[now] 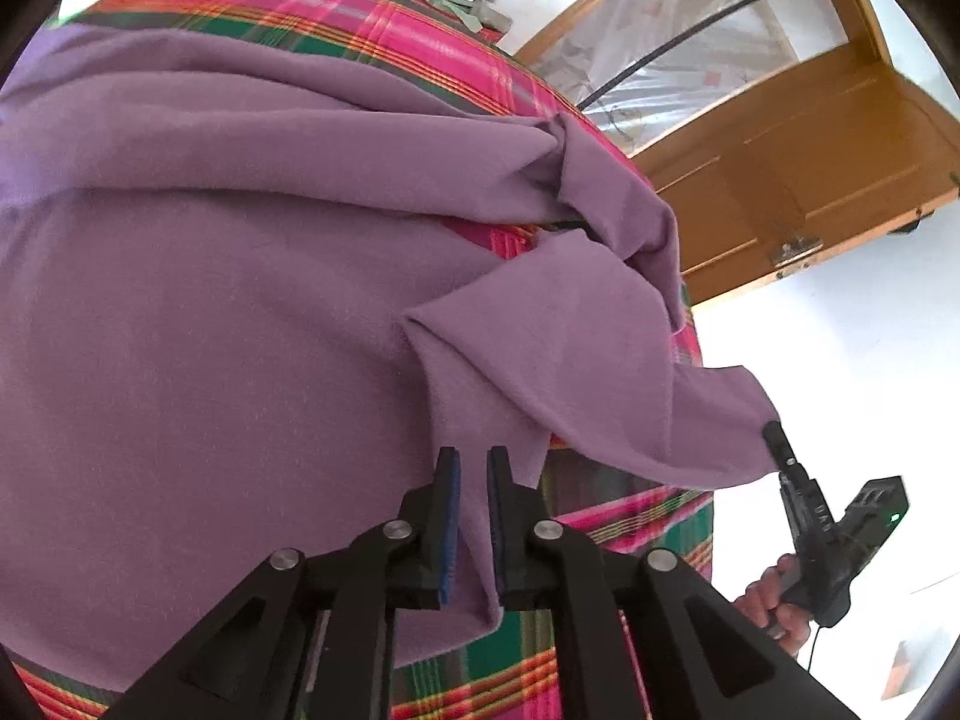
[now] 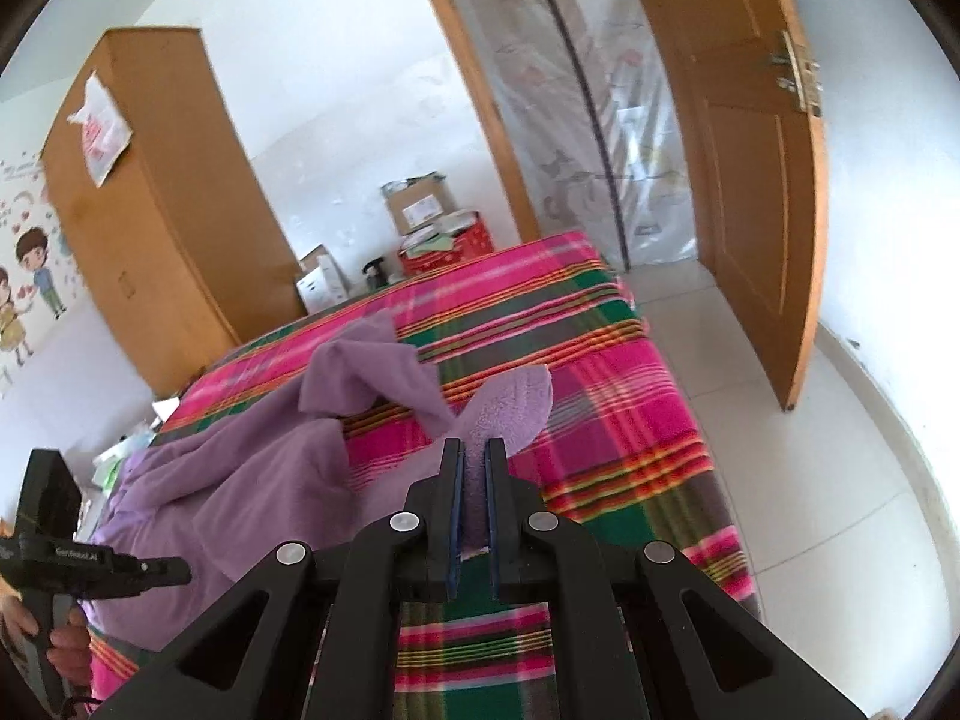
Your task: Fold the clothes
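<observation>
The purple fleece garment (image 1: pixel 240 300) sprawls across the plaid bedspread (image 2: pixel 600 372). The right gripper (image 2: pixel 474 480) is clamped on its sleeve end; the left gripper (image 1: pixel 474 480) stands slightly apart around a hem. That loose hem could slip free.

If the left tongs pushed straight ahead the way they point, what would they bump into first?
Most likely the purple garment spread on the plaid bedcover: a fold of it already lies between the left tongs.

Soft purple fleece garment (image 1: pixel 240 300) spread wide and rumpled over the pink and green striped bed (image 2: pixel 600 372), one corner lifted off near the bed's edge.
</observation>
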Demonstrator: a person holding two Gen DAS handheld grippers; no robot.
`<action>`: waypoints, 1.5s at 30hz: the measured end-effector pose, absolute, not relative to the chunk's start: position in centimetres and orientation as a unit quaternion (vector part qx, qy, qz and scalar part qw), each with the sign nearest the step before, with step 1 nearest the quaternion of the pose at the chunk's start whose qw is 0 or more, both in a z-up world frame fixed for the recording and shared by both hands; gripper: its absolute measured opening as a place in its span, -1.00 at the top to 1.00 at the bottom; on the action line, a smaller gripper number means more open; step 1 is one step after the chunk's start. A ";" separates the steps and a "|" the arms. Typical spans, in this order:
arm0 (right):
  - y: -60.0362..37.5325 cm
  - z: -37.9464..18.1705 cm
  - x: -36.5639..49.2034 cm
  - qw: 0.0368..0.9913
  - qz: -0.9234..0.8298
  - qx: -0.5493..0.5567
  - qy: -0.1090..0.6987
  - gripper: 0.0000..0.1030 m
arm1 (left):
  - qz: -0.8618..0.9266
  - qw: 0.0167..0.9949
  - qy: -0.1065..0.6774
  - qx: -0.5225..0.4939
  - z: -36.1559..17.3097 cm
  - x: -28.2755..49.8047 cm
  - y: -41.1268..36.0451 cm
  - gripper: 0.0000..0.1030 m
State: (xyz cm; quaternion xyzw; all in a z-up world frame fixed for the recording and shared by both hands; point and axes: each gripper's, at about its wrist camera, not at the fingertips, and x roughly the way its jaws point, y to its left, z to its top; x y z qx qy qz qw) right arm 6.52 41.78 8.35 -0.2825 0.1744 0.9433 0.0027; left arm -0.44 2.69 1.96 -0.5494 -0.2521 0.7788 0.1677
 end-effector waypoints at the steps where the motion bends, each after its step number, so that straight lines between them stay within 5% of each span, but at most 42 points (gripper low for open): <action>1: 42.1 8.4 6.7 0.006 0.944 -0.280 0.177 0.86 | 0.778 0.165 -0.250 -0.552 1.8 -0.5 2.8 0.69; 21: 49.5 8.2 10.6 0.098 0.939 -0.247 0.219 0.86 | 0.796 0.166 -0.177 -0.554 1.5 -0.5 7.4 0.63; 34: 52.0 6.5 11.0 0.120 0.929 -0.253 0.244 0.86 | 0.857 0.150 0.041 -0.491 2.3 1.9 12.6 0.61; 45: 52.7 5.8 10.9 0.127 0.925 -0.256 0.250 0.86 | 0.881 0.162 0.090 -0.435 4.4 3.7 12.9 0.61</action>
